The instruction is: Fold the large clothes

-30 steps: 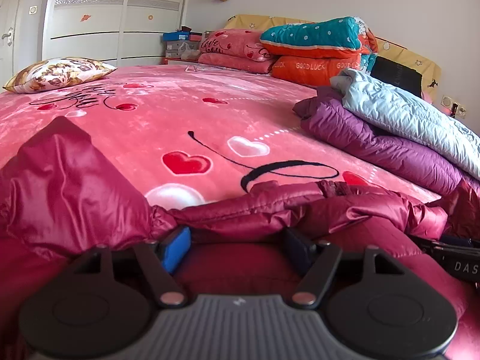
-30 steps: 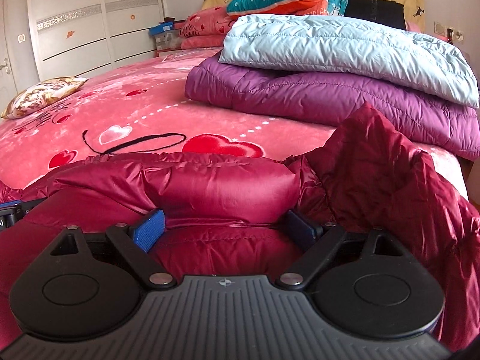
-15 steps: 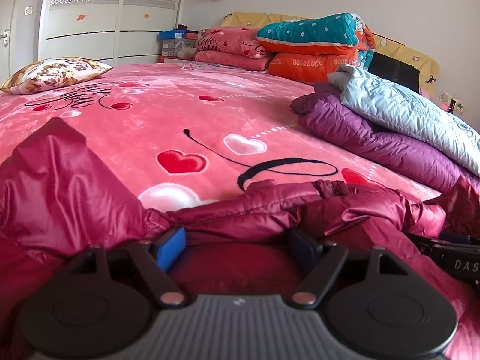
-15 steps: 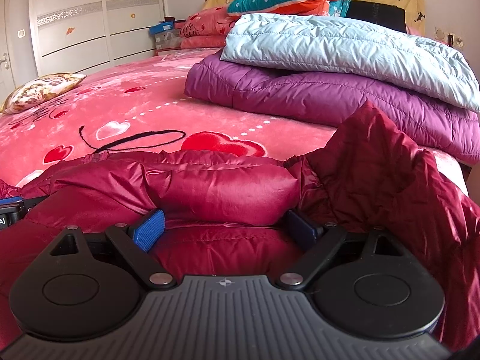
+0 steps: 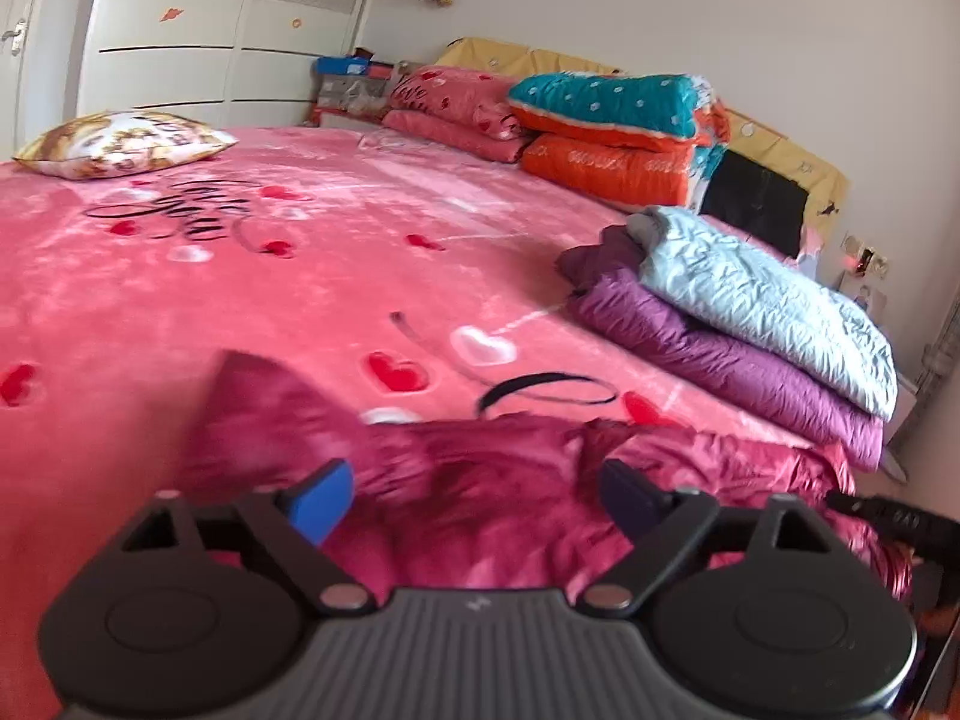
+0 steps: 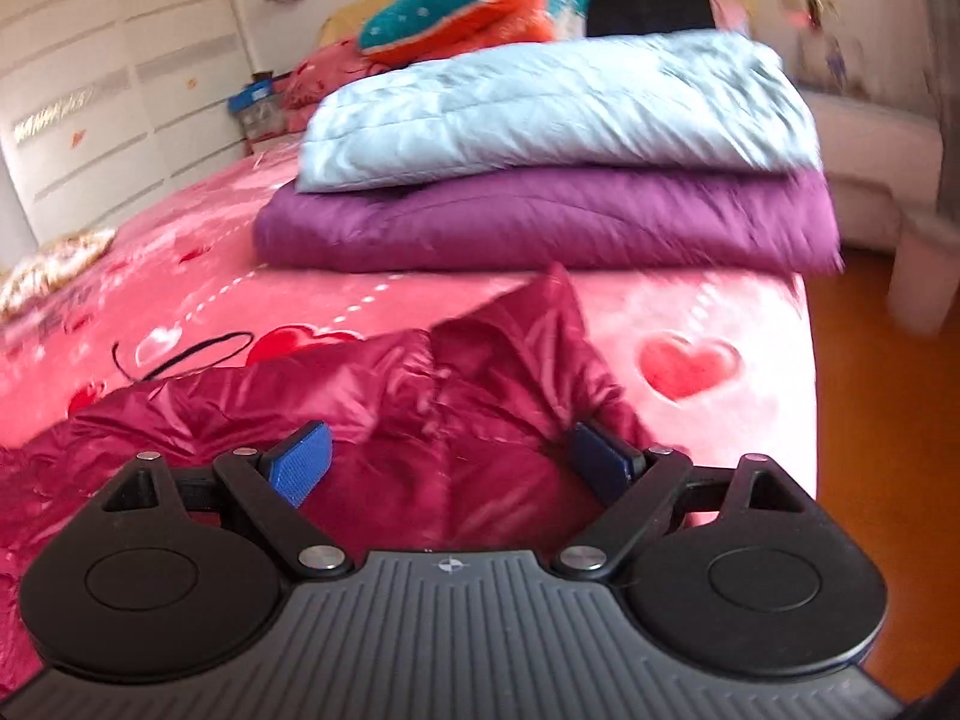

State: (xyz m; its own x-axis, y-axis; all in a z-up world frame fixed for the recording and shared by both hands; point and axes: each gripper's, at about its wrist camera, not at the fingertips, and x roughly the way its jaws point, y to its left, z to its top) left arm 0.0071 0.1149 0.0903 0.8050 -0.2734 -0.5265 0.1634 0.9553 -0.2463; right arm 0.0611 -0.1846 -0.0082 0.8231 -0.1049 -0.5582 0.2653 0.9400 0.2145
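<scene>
A shiny dark-red puffer jacket [image 5: 480, 480] lies bunched at the near edge of the pink heart-print bed [image 5: 300, 276]. My left gripper [image 5: 474, 492] is open, its blue pads spread wide just above the jacket. In the right wrist view the same jacket [image 6: 420, 408] lies under my right gripper [image 6: 450, 462], which is also open, pads wide apart, holding nothing. A corner of the jacket stands up in a peak in each view. The right gripper's tip [image 5: 888, 519] shows at the left view's right edge.
A folded light-blue jacket [image 6: 540, 102] lies on a folded purple one [image 6: 540, 222] at the bed's right side. Stacked quilts [image 5: 612, 132] and a patterned pillow [image 5: 126, 141] lie farther back. White wardrobe [image 5: 180, 30] behind. The bed edge and orange floor [image 6: 888, 420] are at right.
Both grippers have risen and pulled back from the jacket, so more of the bed shows. The right view has swung right toward the bed edge and floor. Jaws stay open.
</scene>
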